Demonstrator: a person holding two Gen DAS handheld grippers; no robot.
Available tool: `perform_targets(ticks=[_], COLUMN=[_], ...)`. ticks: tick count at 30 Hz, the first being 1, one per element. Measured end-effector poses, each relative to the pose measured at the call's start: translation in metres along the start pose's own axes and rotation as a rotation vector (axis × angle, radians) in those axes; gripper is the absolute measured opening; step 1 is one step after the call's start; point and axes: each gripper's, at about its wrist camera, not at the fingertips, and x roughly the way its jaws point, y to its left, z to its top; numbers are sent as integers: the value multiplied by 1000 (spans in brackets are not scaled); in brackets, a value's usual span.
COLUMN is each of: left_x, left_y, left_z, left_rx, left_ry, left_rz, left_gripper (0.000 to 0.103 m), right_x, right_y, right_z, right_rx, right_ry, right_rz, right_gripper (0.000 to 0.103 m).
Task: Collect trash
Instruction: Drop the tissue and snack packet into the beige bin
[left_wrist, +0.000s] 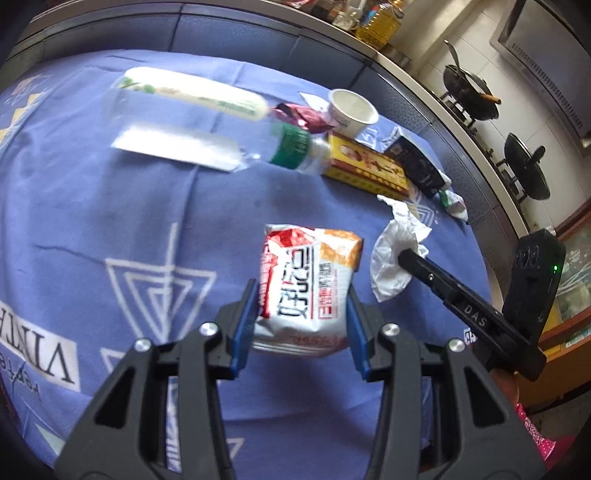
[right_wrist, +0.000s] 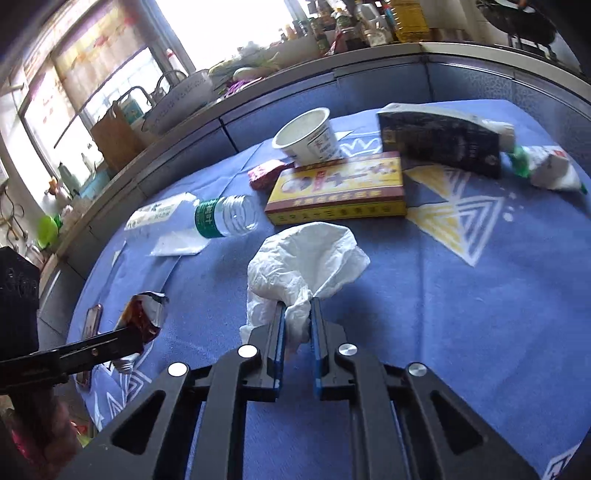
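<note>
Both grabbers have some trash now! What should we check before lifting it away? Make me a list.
1. Left tool has the snack packet squeezed between its blue pads: ok.
2. Right tool is pinching the white crumpled plastic bag: ok, though only a small bunch of it sits between the pads.
3. The bag is free of the yellow box behind it: ok, they look apart.
4. The two tools are apart from each other: ok.
5. Somewhere to drop the trash: cannot tell, no bin is in view.
6. More trash left on the blue tablecloth: not ok, the plastic bottle and paper cup still lie there.
</note>
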Motion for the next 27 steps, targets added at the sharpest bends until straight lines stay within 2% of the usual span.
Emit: perform_targets(ticks=[5,12,16,21,23,24,25,26,27], left_x=[39,113,163,222,244,253,265,275,284], left_y=[-87,-269,-362,-435,-453,-458,-463,-467,-467], left_z=[17,27,16,-1,-7,-10,-14,-15,-17], left_rx=[163,461,554,601,615,617,619,619,618], left_ry=[69,163,238,323,343,354,376,393,405], left_rz=[-106,-283,-376,-401,-378,-359,-339,-315,-286], left_gripper=[42,42,42,43,43,47,59,64,67], right_x=[-69,-181,-211,-222,-216,-215,-212,-208,-206], right_y=[-81,-212,-273,-325,-338,-344,-349,-351,-353], right_z=[-12,-28,-43,-57,-57,-59,-61,-62,-64], right_rx=[162,351,424,451,449,454,460,460,455], right_ry=[-108,-300,-309,-267,-232,-214,-203,-197,-200], right_rz=[-83,-310,-416,-484,-494,-495,-501,-508,-518], right_gripper=[12,12,12,12,13,15,19,23,38])
